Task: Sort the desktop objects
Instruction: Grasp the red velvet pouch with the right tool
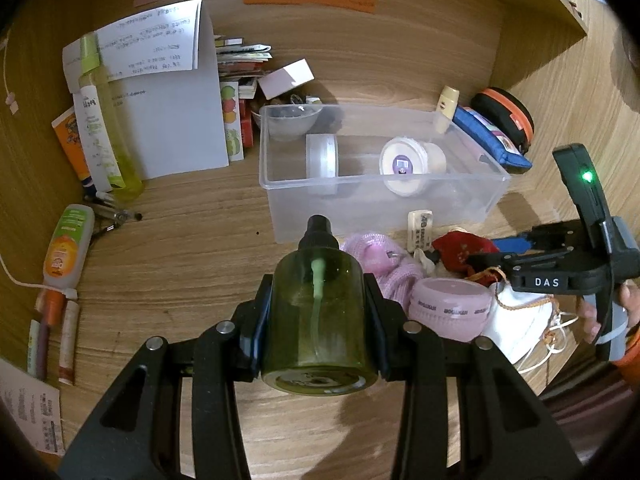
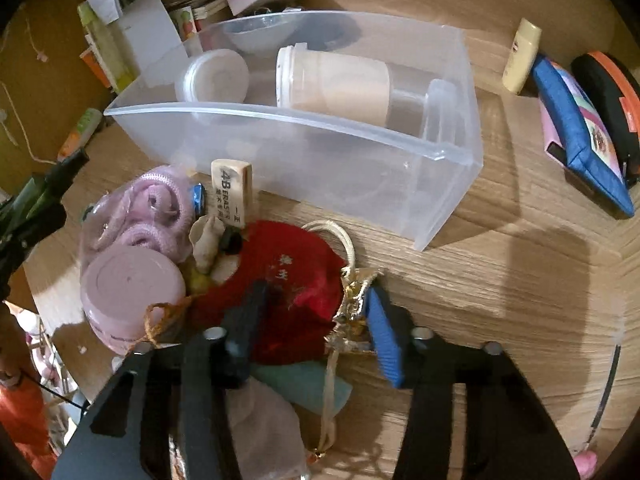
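My left gripper (image 1: 318,312) is shut on a green spray bottle (image 1: 318,320) with a black nozzle, held above the wooden desk just in front of a clear plastic bin (image 1: 400,192). The bin (image 2: 440,200) holds a beige tub (image 2: 340,86), a round clear jar (image 2: 216,76) and a small bowl (image 1: 292,120). My right gripper (image 2: 316,304) is open, its fingers on either side of a red drawstring pouch (image 2: 288,280); it also shows at the right of the left wrist view (image 1: 492,252). A pink jar (image 2: 128,292), a pink mesh item (image 2: 144,208) and an eraser (image 2: 232,192) lie beside the pouch.
A blue pencil case (image 2: 576,136), an orange-black case (image 2: 612,96) and a cream tube (image 2: 522,54) lie right of the bin. Papers (image 1: 160,92), tall bottles (image 1: 104,120), an orange-label bottle (image 1: 66,248) and pens (image 1: 112,216) crowd the left. Wooden walls enclose the desk.
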The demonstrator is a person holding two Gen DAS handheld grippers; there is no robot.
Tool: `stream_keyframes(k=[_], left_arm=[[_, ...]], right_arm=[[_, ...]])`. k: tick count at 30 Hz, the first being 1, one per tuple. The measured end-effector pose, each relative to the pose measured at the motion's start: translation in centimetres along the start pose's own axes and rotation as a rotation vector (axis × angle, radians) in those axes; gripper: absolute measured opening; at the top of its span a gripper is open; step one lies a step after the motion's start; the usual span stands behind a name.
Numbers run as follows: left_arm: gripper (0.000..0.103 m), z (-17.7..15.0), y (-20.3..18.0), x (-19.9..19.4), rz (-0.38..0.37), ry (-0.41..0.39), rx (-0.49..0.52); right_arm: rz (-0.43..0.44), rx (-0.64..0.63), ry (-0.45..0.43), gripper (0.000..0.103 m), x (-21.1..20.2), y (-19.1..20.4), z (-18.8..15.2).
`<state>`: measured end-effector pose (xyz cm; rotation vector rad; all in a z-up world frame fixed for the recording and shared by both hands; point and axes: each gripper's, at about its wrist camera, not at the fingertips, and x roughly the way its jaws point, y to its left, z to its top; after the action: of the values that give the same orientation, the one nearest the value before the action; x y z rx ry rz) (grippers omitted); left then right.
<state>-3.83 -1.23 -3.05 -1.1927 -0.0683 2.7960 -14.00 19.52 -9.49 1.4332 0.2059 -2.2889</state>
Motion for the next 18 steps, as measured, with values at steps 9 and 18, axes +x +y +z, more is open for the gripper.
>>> stream_keyframes(k=[9, 18], left_arm=[[0.041, 0.7, -0.2, -0.2, 0.037, -0.022, 0.011], [0.041, 2.1, -0.4, -0.9, 0.047, -0.059, -0.012]], right_arm=[[0.011, 0.066, -0.168, 0.018, -4.1, -1.0, -0.7], [0.059, 0.11, -0.331, 0.018, -9.9, -2.3, 0.3]])
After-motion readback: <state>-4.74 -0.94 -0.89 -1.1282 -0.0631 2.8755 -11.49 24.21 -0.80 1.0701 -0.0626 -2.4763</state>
